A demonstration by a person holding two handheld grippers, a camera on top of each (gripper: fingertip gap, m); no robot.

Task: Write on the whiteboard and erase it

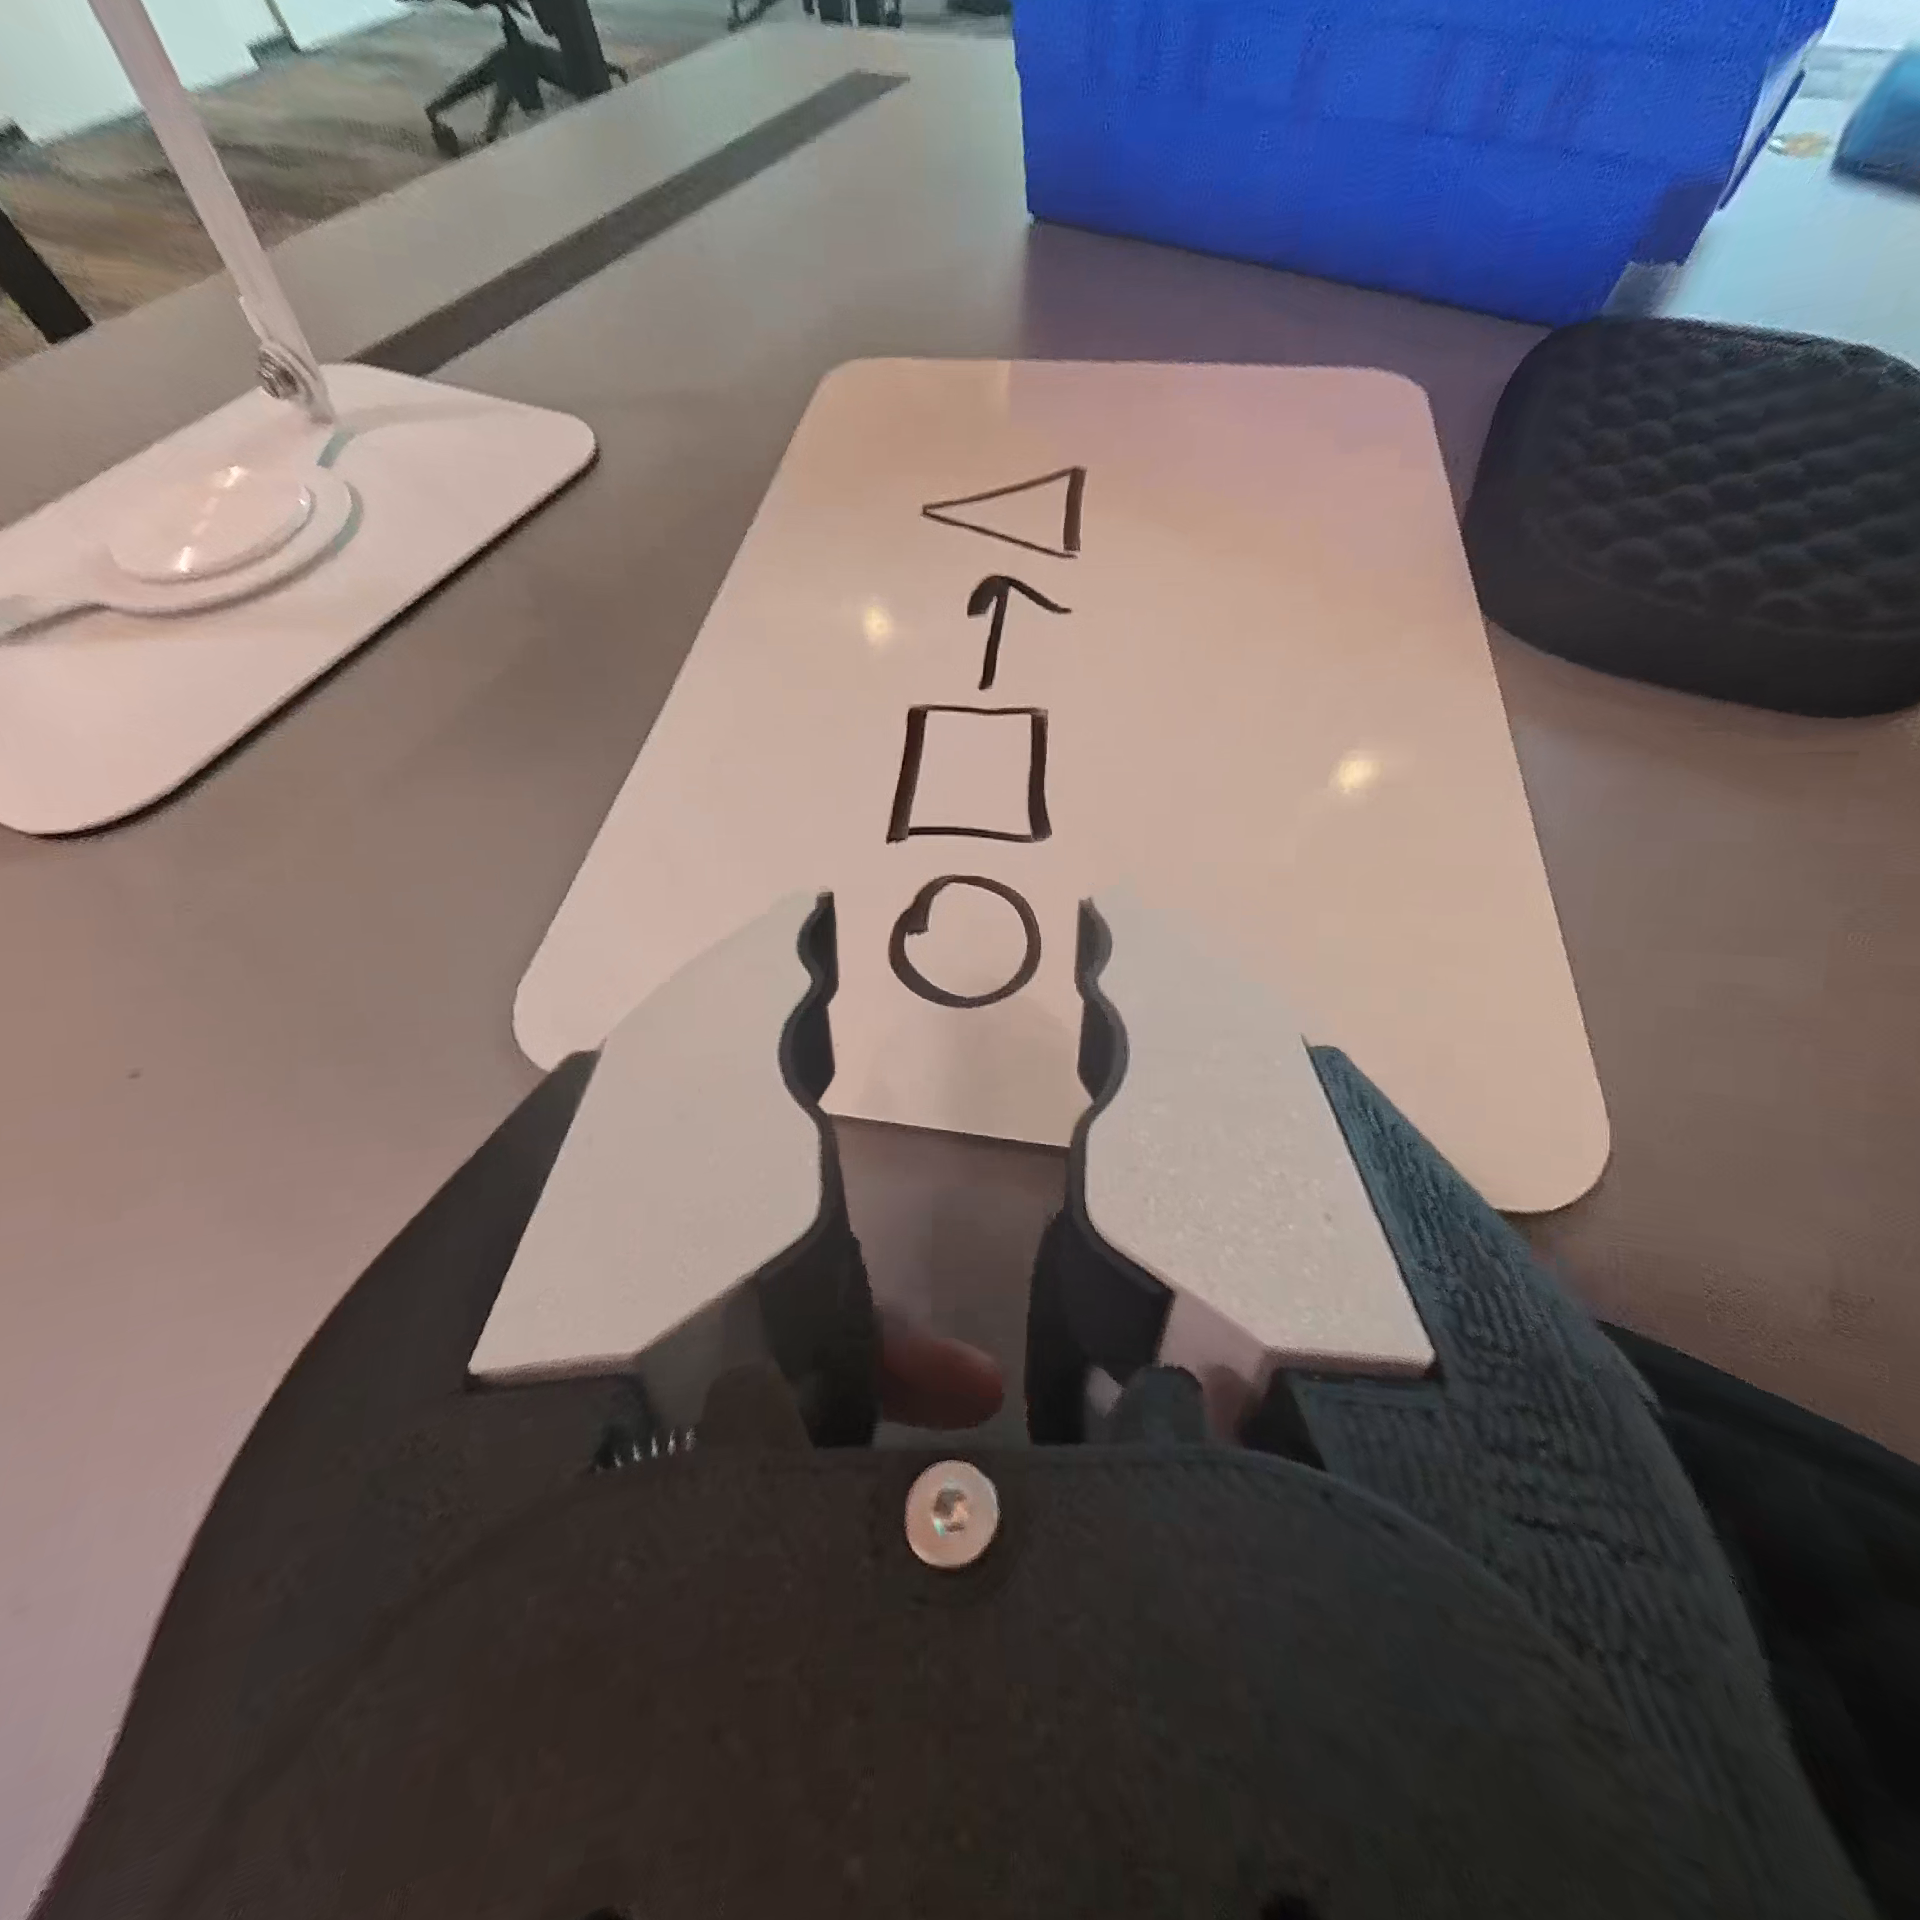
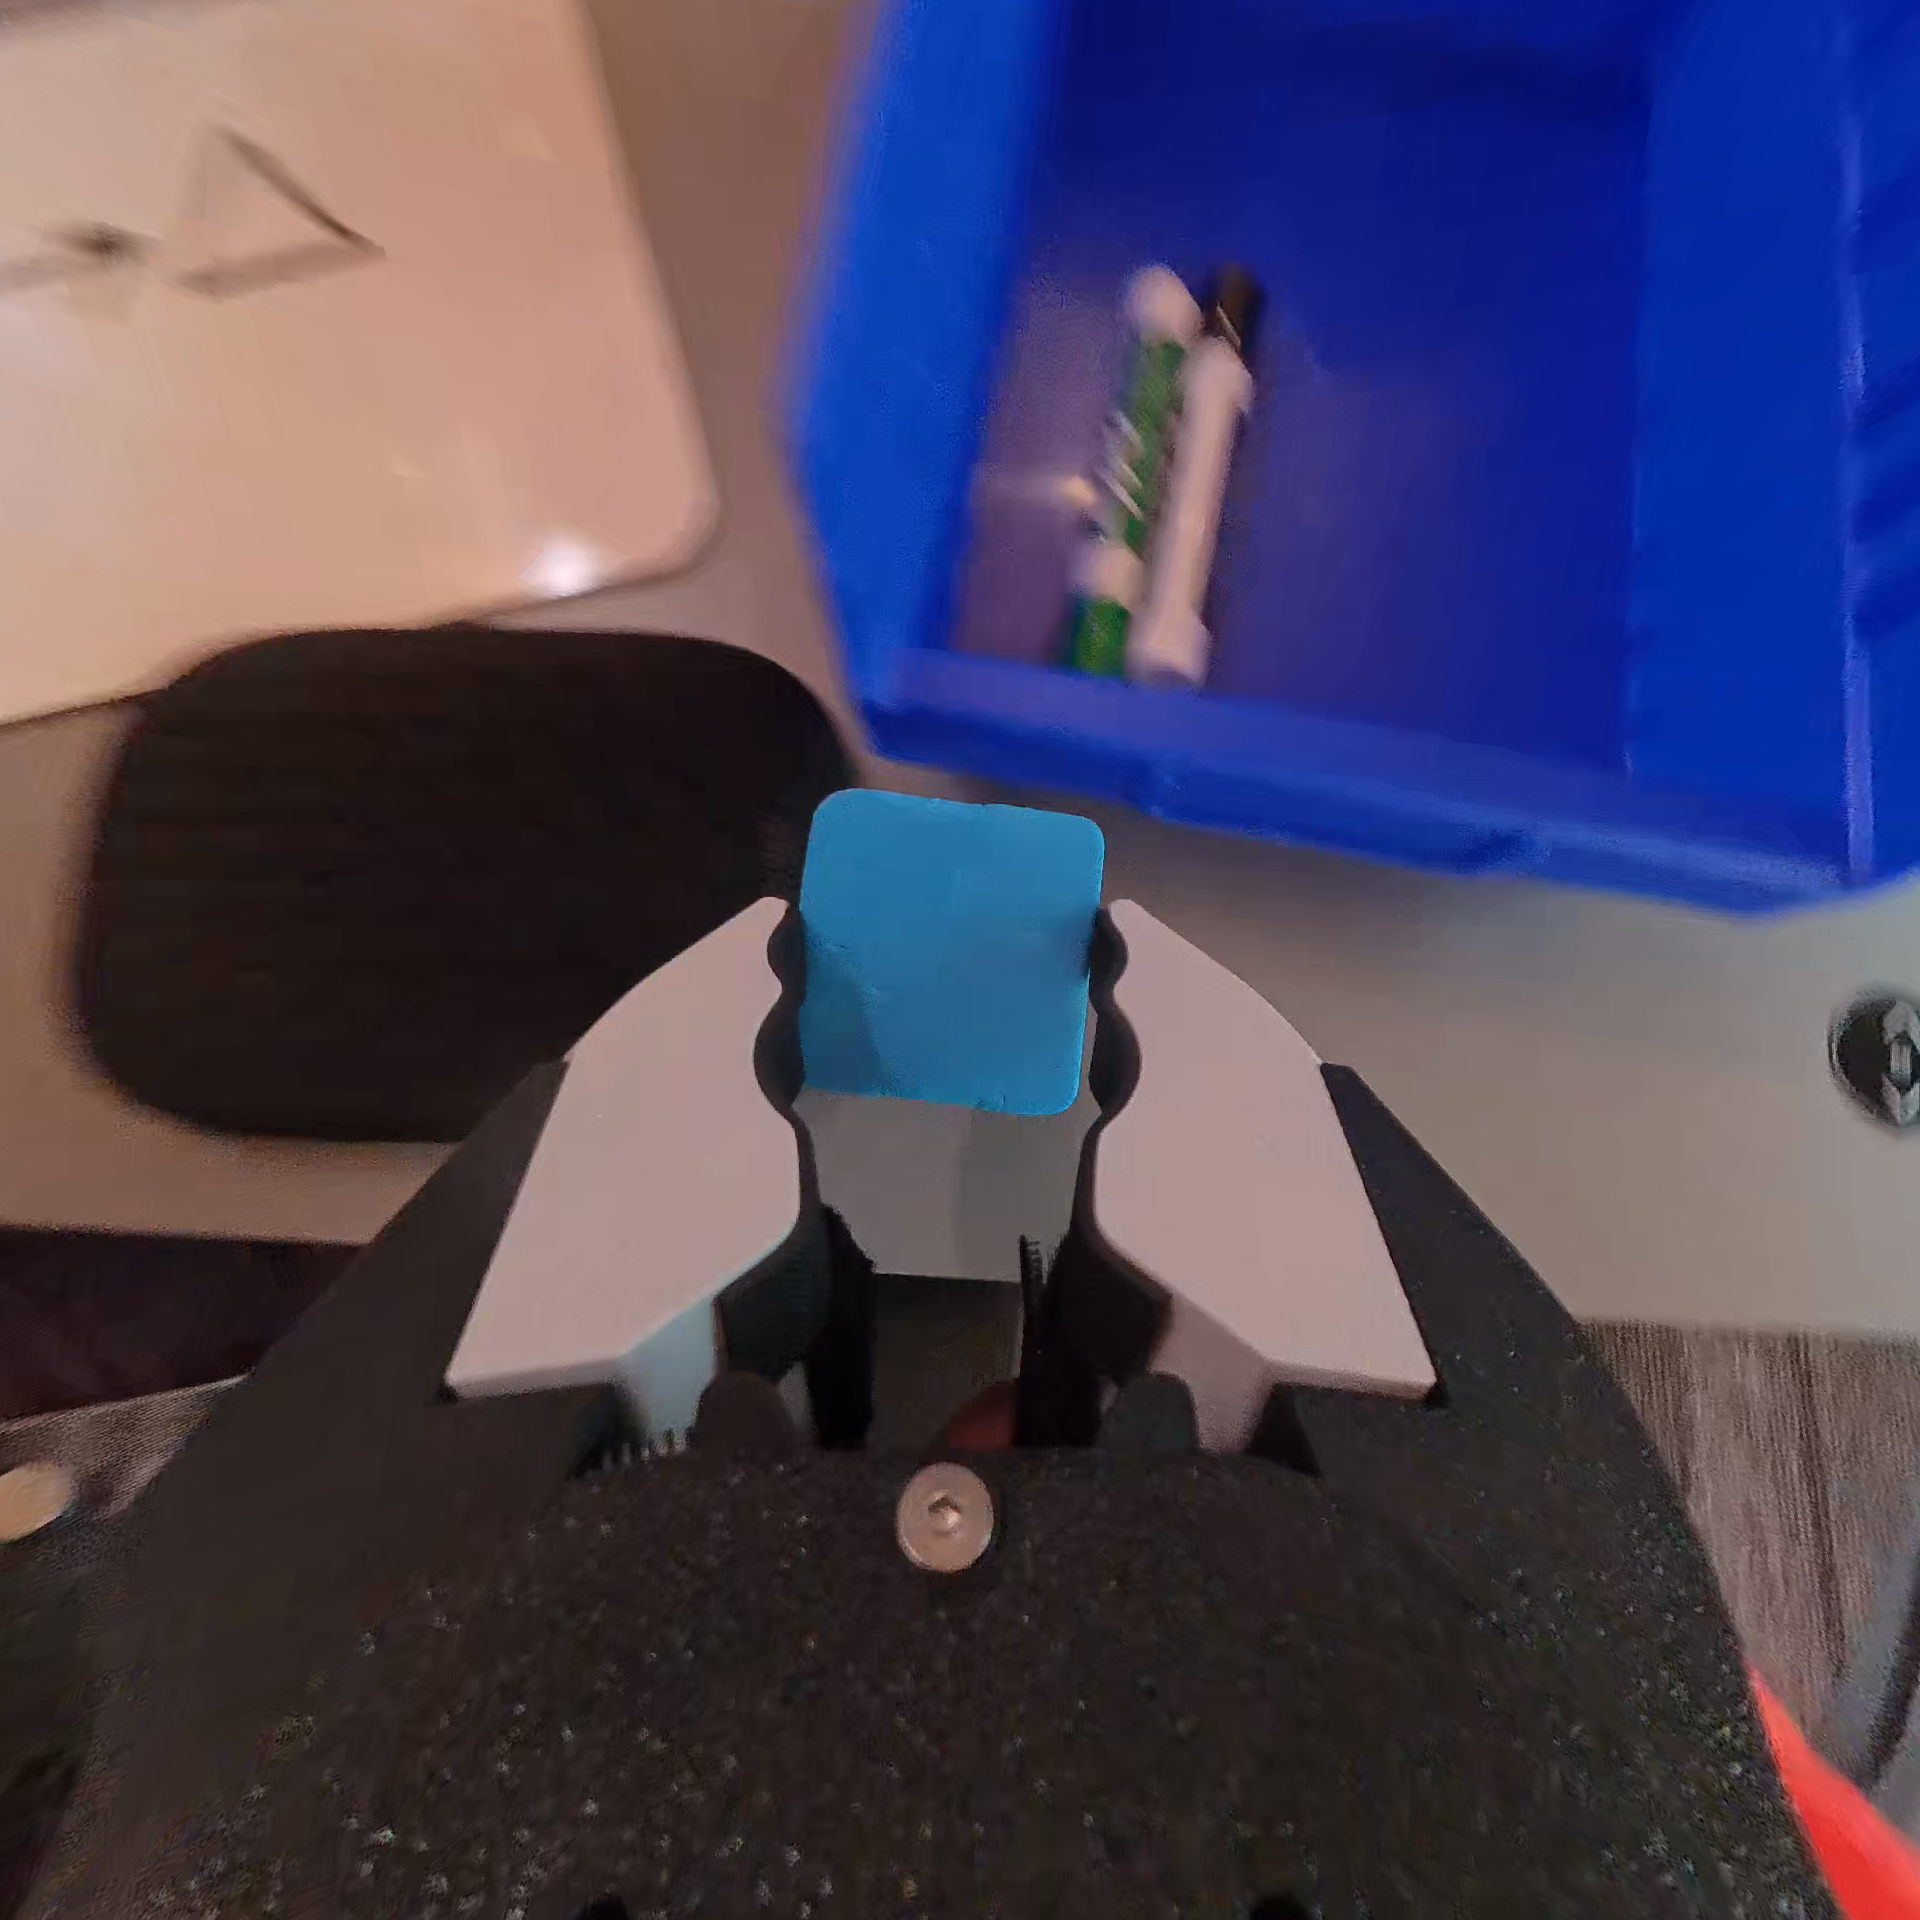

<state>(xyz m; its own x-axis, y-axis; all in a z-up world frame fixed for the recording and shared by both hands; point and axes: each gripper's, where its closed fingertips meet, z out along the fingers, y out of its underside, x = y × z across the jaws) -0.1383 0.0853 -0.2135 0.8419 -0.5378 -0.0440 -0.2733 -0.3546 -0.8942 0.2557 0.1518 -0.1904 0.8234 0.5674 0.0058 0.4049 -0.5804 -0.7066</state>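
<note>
Here, the glossy white whiteboard point(image 1: 1195, 727) lies flat on the brown table point(image 1: 312, 1039), its long axis running near to far, round-cornered, with drawn black shapes down its middle. The left gripper point(image 1: 956, 935) hovers empty over its near edge, jaws spread apart. The right gripper point(image 2: 945, 935) pinches a light-blue square eraser point(image 2: 951, 945). A textured black pad point(image 1: 1704, 509) sits right, a blue bin point(image 2: 1351, 748) holding markers point(image 2: 1153, 478) beyond.

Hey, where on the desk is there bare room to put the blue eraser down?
Bare tabletop lies between the lamp base and the whiteboard, and again left of its near corner. Crowded: the board's right side, where the black pad and blue bin sit close.
</note>
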